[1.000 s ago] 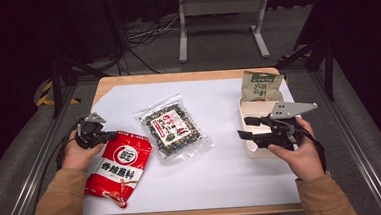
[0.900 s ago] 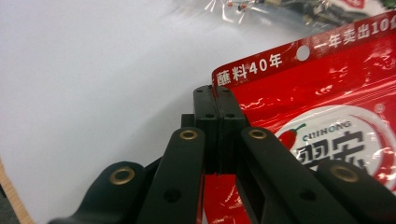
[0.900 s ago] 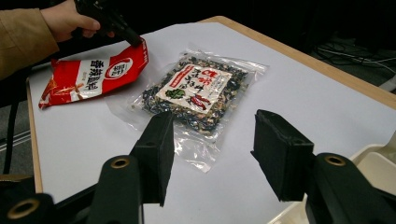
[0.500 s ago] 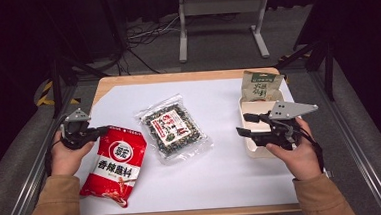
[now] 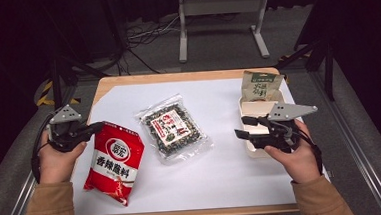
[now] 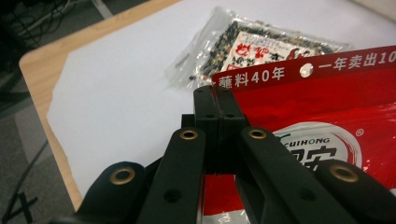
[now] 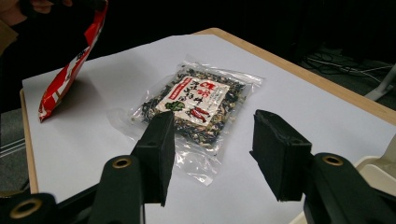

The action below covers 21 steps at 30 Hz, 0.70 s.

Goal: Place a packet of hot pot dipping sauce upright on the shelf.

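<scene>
Fingers (image 6: 218, 122) of the left gripper (image 5: 93, 127) are pressed together on the upper edge of the red snack bag (image 5: 114, 160), at the left of the high view; the bag's top corner is raised. Right gripper (image 5: 244, 127) fingers are spread, holding nothing, beside the white tray (image 5: 248, 109). Clear seasoning packet (image 5: 172, 127) lies flat at the tabletop (image 5: 222, 170) centre.

Bright, even light on the white table (image 5: 222, 175), dark surroundings, slightly soft frames
</scene>
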Motion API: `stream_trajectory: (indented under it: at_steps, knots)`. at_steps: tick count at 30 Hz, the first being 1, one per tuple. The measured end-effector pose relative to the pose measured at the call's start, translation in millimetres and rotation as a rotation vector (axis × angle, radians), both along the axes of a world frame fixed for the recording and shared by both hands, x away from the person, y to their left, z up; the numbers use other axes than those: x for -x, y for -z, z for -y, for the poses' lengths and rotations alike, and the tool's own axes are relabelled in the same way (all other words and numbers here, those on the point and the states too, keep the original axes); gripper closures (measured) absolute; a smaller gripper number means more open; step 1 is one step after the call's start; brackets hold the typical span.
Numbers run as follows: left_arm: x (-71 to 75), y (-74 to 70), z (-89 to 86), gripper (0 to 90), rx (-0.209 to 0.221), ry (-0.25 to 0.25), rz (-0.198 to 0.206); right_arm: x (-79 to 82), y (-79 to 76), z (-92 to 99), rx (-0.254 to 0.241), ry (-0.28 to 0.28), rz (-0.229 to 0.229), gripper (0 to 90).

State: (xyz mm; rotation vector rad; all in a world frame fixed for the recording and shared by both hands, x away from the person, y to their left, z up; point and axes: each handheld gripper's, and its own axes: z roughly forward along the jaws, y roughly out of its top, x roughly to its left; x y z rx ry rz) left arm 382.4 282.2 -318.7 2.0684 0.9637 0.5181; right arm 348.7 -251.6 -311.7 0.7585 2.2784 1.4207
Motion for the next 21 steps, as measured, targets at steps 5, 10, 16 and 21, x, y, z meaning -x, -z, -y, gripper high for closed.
stream_trajectory:
  at_steps: [5,10,16,21]
  knots:
    - [7.3,-10.1,4.7,90.0,0.013,0.005,0.028,2.8,-1.6,-3.3,-0.006,-0.008,-0.004,47.3]
    - [24.6,-26.0,13.5,90.0,0.029,0.034,0.092,7.2,-4.7,-7.8,-0.011,-0.030,0.010,46.5]
    - [40.7,-38.4,12.4,90.0,0.065,0.082,0.147,9.7,-4.9,-11.9,-0.009,-0.066,0.016,45.7]
    - [52.4,-47.7,19.8,90.0,0.070,0.123,0.191,9.8,-4.6,-15.8,-0.012,-0.078,0.016,45.6]
